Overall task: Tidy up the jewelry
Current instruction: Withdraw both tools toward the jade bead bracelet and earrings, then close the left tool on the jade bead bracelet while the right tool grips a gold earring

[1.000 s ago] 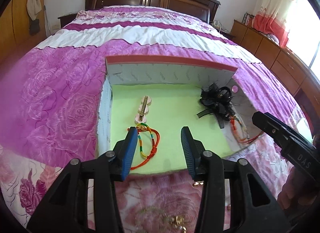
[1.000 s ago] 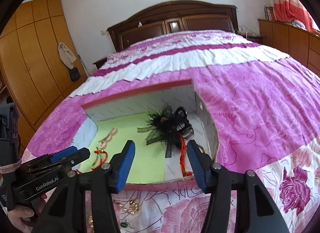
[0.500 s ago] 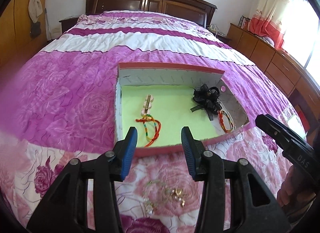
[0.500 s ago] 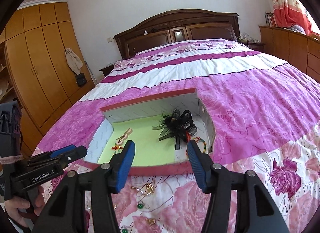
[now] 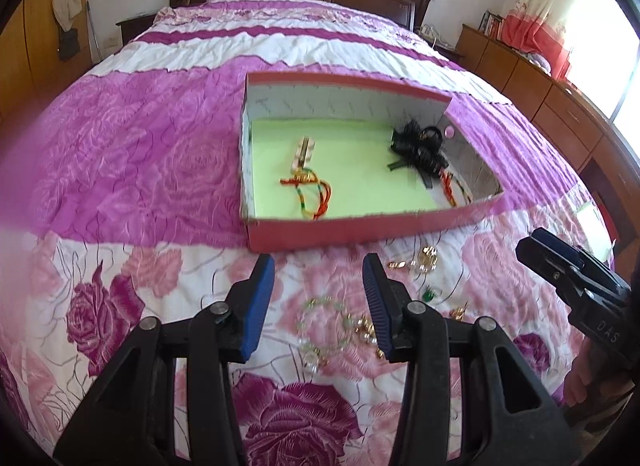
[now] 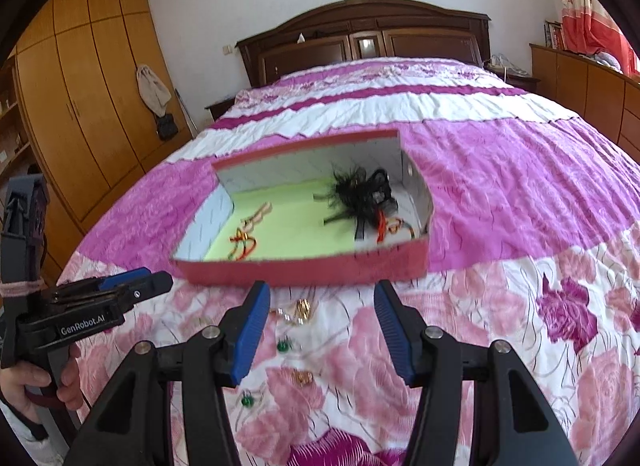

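A red box (image 5: pixel 360 227) (image 6: pixel 304 272) with a green floor lies on the bed. It holds a red cord bracelet (image 5: pixel 314 195) (image 6: pixel 242 244), a pink hair clip (image 5: pixel 303 153), a black bow (image 5: pixel 418 147) (image 6: pixel 362 195) and another cord bracelet (image 5: pixel 452 191). Loose jewelry lies on the quilt in front of the box: a bead bracelet (image 5: pixel 316 326), gold pieces (image 5: pixel 424 260) (image 6: pixel 302 310) and green earrings (image 5: pixel 428 294) (image 6: pixel 283 346). My left gripper (image 5: pixel 318 298) is open above the bead bracelet. My right gripper (image 6: pixel 320 326) is open above the earrings.
The pink and white floral quilt (image 5: pixel 140 169) covers the whole bed. A dark wooden headboard (image 6: pixel 360 37) stands at the far end, wardrobes (image 6: pixel 80 105) at the left, low cabinets (image 5: pixel 540 93) at the right.
Both grippers have pulled back from over the box toward the bed's near edge. The loose jewelry in front of the box has come into view under them. Both stay open.
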The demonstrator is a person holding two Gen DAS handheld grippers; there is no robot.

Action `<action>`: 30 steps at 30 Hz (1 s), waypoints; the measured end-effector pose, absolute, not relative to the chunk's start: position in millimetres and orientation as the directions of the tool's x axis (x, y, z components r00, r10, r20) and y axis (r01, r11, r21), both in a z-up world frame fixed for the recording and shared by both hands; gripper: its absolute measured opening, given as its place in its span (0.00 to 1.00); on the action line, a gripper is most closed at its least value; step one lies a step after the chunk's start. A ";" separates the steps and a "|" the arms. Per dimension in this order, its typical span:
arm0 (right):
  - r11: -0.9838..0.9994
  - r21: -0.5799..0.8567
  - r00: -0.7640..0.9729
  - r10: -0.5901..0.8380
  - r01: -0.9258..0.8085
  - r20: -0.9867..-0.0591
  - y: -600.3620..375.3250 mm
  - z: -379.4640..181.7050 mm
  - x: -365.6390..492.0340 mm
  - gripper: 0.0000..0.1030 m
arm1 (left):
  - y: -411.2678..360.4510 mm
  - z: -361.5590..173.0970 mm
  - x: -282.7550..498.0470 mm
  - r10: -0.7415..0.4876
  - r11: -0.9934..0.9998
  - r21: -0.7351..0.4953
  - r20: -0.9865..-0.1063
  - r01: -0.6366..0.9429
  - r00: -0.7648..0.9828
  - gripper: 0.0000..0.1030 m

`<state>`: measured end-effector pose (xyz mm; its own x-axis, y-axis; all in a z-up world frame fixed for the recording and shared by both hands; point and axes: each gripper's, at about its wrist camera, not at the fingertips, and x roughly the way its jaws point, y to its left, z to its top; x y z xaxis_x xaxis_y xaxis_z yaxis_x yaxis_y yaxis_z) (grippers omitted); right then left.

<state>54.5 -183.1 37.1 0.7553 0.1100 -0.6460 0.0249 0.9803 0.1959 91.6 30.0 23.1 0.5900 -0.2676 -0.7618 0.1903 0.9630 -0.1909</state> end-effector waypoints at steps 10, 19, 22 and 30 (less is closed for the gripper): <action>0.980 0.197 0.689 0.128 0.022 -0.714 -177.9 9.7 45.3 0.56 | 25.6 -1.6 85.7 -0.237 0.968 -0.149 -0.817 0.204 0.526 0.37; 0.984 0.179 0.653 0.130 0.008 -0.747 -170.4 -1.3 46.3 0.56 | 25.4 -26.4 87.4 -0.202 0.973 -0.119 -0.854 0.198 0.479 0.36; 0.984 0.177 0.640 0.135 0.001 -0.756 -168.1 -4.6 47.5 0.56 | 25.0 -30.0 86.0 -0.195 0.973 -0.107 -0.856 0.205 0.479 0.36; 0.984 0.176 0.600 0.158 -0.029 -0.784 -160.7 -17.6 51.3 0.48 | 20.5 -39.3 85.3 -0.179 0.971 -0.072 -0.854 0.230 0.488 0.32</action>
<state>51.3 -160.7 -17.6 0.5998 0.1576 -0.7845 -0.0287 0.9840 0.1757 85.3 20.5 -39.3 0.4881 -0.1789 -0.8543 0.2296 0.9706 -0.0721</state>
